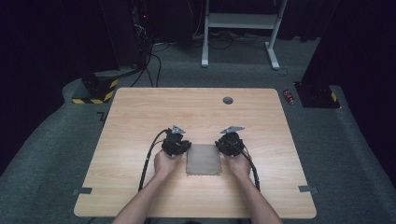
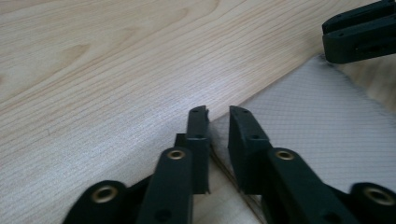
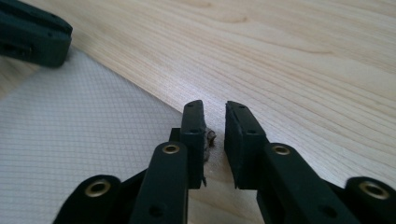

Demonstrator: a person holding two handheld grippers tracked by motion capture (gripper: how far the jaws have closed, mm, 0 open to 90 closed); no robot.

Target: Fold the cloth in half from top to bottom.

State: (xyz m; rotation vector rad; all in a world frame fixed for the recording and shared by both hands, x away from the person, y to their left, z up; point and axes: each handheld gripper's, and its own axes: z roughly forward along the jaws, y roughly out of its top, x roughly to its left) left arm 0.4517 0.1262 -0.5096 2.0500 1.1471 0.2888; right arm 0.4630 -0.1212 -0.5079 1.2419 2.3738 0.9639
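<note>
A grey square cloth (image 1: 203, 159) lies flat on the wooden table (image 1: 140, 116), near its front middle. My left gripper (image 1: 176, 143) is at the cloth's far left corner and my right gripper (image 1: 229, 142) at its far right corner. In the left gripper view the jaws of my left gripper (image 2: 218, 112) stand a narrow gap apart, straddling the corner of the cloth (image 2: 317, 121). In the right gripper view my right gripper (image 3: 215, 106) also has a narrow gap, with the frayed corner of the cloth (image 3: 79, 135) low between the jaws. Neither one pinches the fabric.
A round grey grommet (image 1: 228, 100) sits at the table's far side. Tape marks (image 1: 83, 190) lie at the front corners. Around the table, on the floor, are a red can (image 1: 289, 96), a white desk frame (image 1: 243, 23) and a yellow-black striped base (image 1: 95, 91).
</note>
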